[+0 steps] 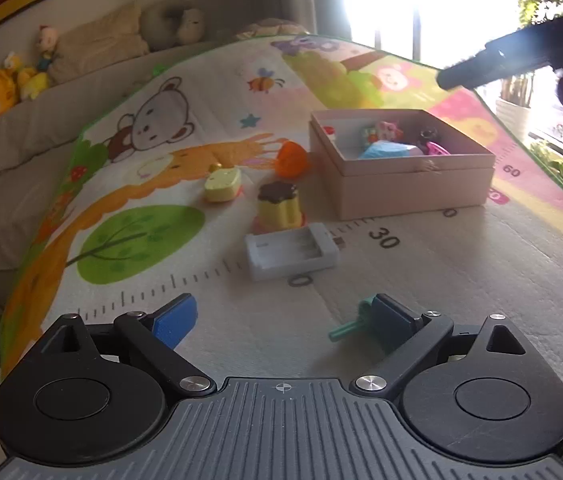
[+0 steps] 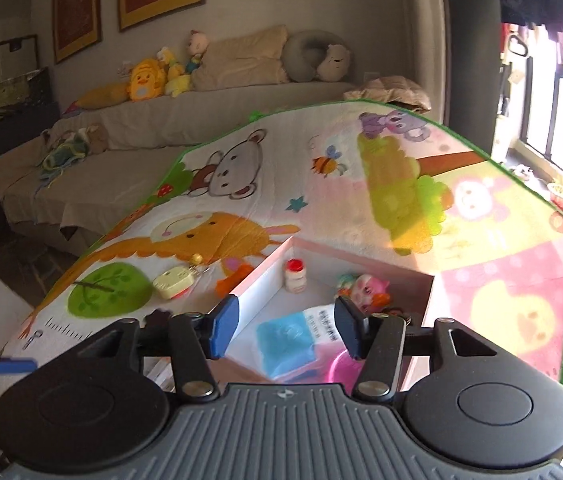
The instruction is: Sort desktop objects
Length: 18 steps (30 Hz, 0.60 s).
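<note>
Mid-sort: the empty, open right gripper (image 2: 285, 330) hovers over the box (image 1: 413, 190); the open left gripper (image 1: 281, 318) nears a green peg (image 1: 347, 326) on the surface, likely next.

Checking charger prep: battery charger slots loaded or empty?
Empty: the battery charger lies on the mat with its bays bare, no cells visible.
</note>
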Motion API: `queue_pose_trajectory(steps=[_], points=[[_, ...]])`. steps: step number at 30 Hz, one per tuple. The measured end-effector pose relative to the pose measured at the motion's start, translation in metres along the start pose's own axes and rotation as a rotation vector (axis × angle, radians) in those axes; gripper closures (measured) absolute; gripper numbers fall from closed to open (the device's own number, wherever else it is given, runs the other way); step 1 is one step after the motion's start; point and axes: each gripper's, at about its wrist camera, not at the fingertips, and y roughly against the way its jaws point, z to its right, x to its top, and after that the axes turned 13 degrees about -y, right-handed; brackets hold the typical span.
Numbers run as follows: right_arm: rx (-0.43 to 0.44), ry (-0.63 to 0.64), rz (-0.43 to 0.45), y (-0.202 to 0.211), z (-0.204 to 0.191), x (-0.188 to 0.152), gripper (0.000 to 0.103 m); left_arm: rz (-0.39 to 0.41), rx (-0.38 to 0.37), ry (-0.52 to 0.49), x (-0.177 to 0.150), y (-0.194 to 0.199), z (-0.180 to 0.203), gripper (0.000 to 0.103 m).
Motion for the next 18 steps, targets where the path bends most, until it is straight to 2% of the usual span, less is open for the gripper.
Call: queue_pose_trajectory(steps=[4, 6, 8, 11, 15, 17, 18], points=[[0.138, 0.115, -0.178, -0.010, -0.051, -0.063, 0.045, -0.004, 0.092, 0.095, -0.003, 0.003, -0.029, 0.003], [0.186, 0.150, -0.255, -0.019, -0.075, -0.091, 0.052, -0.001, 0.110, 0.124, -0.006, 0.007, -0.039, 0.003], [0.199, 0.160, -0.293, -0.029, -0.092, -0.110, 0.054, 0.000, 0.119, 0.143, -0.010, 0.010, -0.045, 0.003], [0.170, 0.156, -0.317, -0.048, -0.104, -0.121, 0.055, -0.009, 0.110, 0.170, -0.015, 0.010, -0.048, 0.003], [0.164, 0.185, -0.314, -0.053, -0.110, -0.126, 0.085, -0.008, 0.093, 0.177, -0.019, 0.010, -0.046, 0.003], [0.167, 0.203, -0.312, -0.046, -0.108, -0.125, 0.092, -0.003, 0.084, 0.182, -0.018, 0.010, -0.044, 0.003], [0.170, 0.204, -0.308, -0.041, -0.105, -0.124, 0.092, 0.000, 0.080, 0.183, -0.017, 0.010, -0.044, 0.003]])
